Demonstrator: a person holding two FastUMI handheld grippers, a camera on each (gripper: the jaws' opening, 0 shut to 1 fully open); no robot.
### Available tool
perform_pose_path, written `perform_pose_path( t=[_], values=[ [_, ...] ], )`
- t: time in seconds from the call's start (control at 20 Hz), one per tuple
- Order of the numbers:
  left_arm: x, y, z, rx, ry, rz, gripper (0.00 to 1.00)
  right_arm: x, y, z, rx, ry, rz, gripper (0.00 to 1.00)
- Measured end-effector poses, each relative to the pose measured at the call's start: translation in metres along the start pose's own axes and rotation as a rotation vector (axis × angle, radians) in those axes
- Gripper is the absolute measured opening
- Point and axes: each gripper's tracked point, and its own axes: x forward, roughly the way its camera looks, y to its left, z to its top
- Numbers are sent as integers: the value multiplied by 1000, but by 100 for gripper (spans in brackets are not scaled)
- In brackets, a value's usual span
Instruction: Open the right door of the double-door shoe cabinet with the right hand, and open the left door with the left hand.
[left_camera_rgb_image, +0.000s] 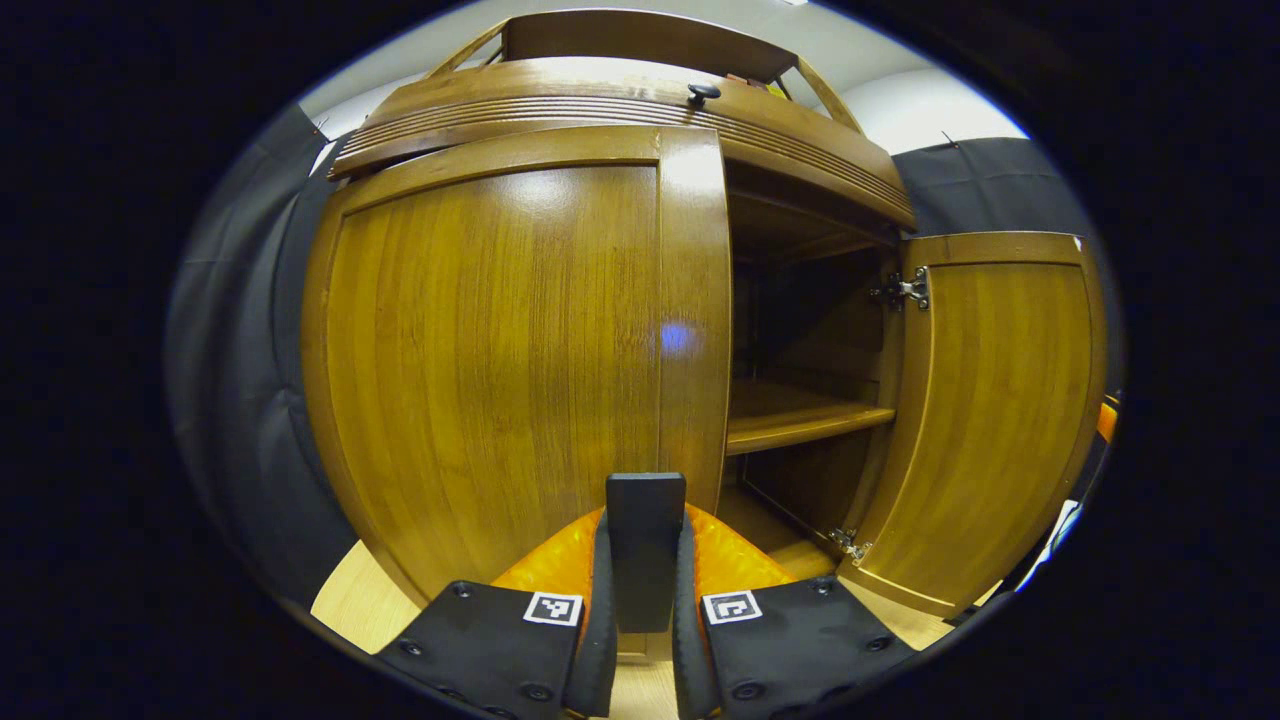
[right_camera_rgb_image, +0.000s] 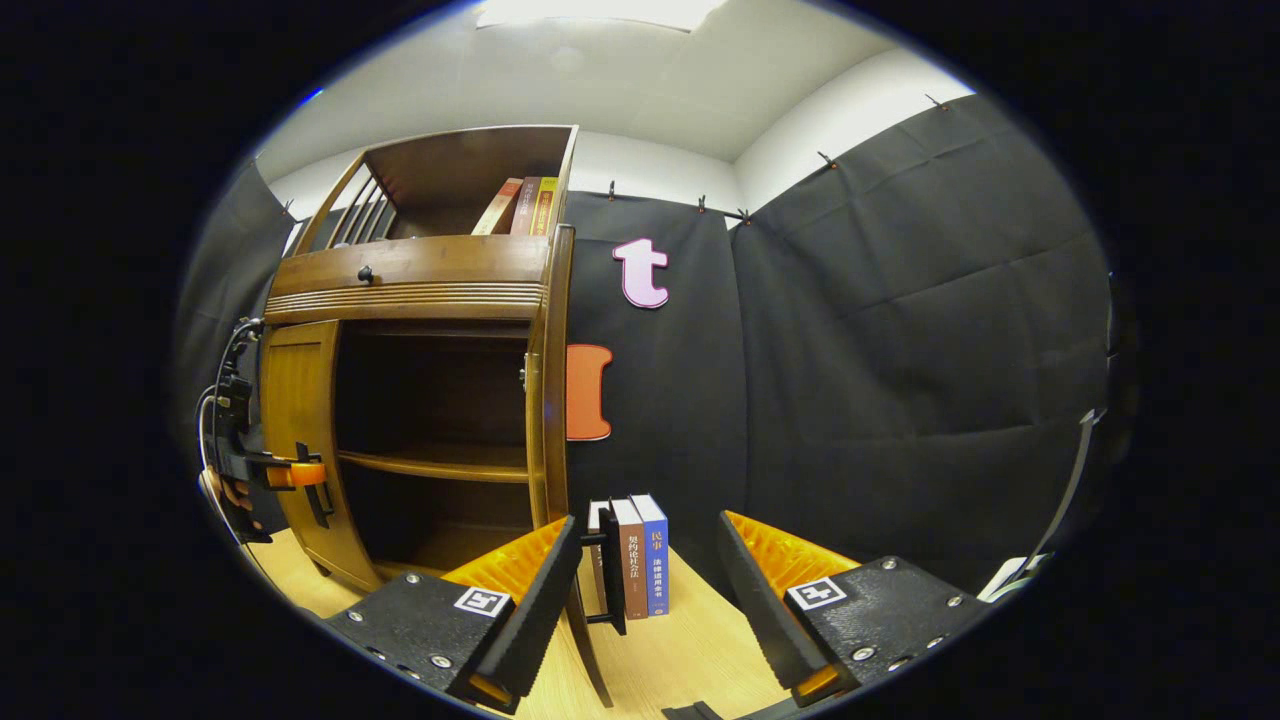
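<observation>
While the left door (left_camera_rgb_image: 500, 350) of the shoe cabinet (left_camera_rgb_image: 620, 100) stands closed right ahead of the left tongs (left_camera_rgb_image: 645, 560), those tongs are pinching its dark handle (left_camera_rgb_image: 645, 545) between both fingers. Beyond them to the right, the right door (left_camera_rgb_image: 1000, 410) hangs swung wide. The right tongs (right_camera_rgb_image: 650, 590) are spread apart, holding nothing, with that door's edge (right_camera_rgb_image: 555, 400) and handle (right_camera_rgb_image: 612, 570) just ahead between the fingers. Three books (right_camera_rgb_image: 635, 560) stand on the floor (right_camera_rgb_image: 690, 650) behind.

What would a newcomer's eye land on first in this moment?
The right door of the wooden shoe cabinet hangs wide open, baring a shelf in a dark interior. Centre-bottom in the left gripper view, the left gripper is clamped on the handle of the closed left door.
</observation>
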Motion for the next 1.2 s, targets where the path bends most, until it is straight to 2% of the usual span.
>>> perform_pose_path(
  t=[0.15, 0.2, 0.6, 0.65, 0.7, 0.75, 0.8, 0.9, 0.95, 1.0, 1.2],
  values=[
    [-24, 3, -3, 3, 3, -11, 30, -6, 13, 4, 0, -5, 31, 92],
    [-31, 5, -3, 4, 3, -14, 31, -12, 16, 11, -7, -9, 38, 85],
    [-79, 22, -6, 7, 12, -33, 30, -30, 58, 24, -3, -31, 120, 86],
    [-87, 25, -7, 10, 11, -31, 29, -31, 62, 25, -2, -33, 129, 86],
    [-94, 28, -6, 13, 9, -28, 29, -32, 67, 25, -2, -32, 137, 92],
    [-99, 32, -8, 16, 6, -24, 31, -33, 72, 25, -3, -30, 146, 86],
    [-105, 36, -8, 19, 5, -19, 29, -34, 76, 25, -4, -28, 155, 86],
    [-117, 42, -6, 22, 2, -9, 31, -35, 85, 26, -3, -25, 175, 86],
    [-122, 45, -8, 23, 1, -3, 30, -37, 90, 26, 0, -26, 186, 92],
    [-125, 48, -9, 26, 1, 3, 30, -38, 95, 26, 1, -25, 197, 86],
    [-141, 60, -9, 25, 10, 31, 31, -42, 109, 24, 2, -24, 227, 86]
  ],
)
